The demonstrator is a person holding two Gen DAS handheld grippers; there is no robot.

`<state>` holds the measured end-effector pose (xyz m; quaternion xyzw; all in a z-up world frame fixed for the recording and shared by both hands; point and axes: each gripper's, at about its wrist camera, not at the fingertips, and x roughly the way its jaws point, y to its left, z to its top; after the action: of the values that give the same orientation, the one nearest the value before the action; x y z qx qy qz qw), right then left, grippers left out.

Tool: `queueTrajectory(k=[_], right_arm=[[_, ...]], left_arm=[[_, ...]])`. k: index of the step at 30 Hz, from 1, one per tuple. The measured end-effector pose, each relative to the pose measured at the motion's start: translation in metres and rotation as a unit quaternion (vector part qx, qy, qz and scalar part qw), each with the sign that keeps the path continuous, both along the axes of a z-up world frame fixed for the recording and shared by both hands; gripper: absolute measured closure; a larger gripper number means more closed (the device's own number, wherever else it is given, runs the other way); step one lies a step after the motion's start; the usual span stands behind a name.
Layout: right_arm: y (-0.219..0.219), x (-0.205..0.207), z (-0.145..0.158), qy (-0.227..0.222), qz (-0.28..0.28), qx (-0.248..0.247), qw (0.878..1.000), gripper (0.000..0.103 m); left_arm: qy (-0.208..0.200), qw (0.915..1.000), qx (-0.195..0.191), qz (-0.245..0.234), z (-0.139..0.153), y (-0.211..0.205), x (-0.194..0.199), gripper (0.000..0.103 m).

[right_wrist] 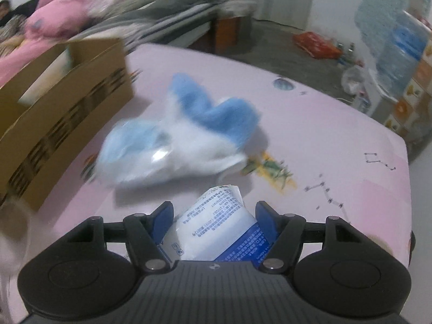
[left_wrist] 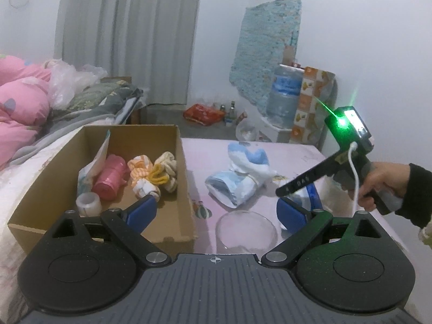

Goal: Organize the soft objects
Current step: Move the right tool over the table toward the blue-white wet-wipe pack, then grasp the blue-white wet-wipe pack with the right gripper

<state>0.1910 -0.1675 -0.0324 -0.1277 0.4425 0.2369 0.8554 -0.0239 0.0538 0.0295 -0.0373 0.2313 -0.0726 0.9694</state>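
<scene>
the right gripper (right_wrist: pixel 214 217) pinches a white and blue packet (right_wrist: pixel 216 232) just above the pink counter (right_wrist: pixel 337 140), so the pickup looks done. next it needs carrying into the cardboard box (left_wrist: pixel 54 189). the left gripper (left_wrist: pixel 218 208) hangs spread and empty.

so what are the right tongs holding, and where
Right tongs grip a white and blue printed soft packet across its lower sides; its crimped top end pokes out forward.
</scene>
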Motion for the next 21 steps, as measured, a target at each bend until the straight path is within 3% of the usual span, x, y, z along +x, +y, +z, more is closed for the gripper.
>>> queueTrajectory(k=[5,7,11,17,21], right_arm=[[0.007,-0.048,-0.003,-0.009,0.047,-0.025,0.999,0.058],[0.009,-0.069,-0.008,-0.020,0.063,-0.034,0.997,0.046],[0.008,-0.113,-0.014,-0.051,0.074,-0.047,0.995,0.044],[-0.025,-0.143,-0.003,-0.045,0.028,0.046,0.998,0.046],[-0.060,-0.164,0.012,-0.058,-0.016,0.141,0.988,0.046]], left_arm=[[-0.001,0.9993,0.007,-0.037,0.000,-0.007,-0.015,0.007],[0.002,0.9986,0.005,-0.053,-0.002,-0.009,-0.021,0.007],[0.018,0.9960,-0.007,-0.087,-0.006,-0.014,-0.027,0.007],[0.034,0.9923,-0.020,-0.118,-0.011,-0.021,-0.028,0.007],[0.041,0.9899,-0.020,-0.134,-0.014,-0.029,-0.025,0.007]])
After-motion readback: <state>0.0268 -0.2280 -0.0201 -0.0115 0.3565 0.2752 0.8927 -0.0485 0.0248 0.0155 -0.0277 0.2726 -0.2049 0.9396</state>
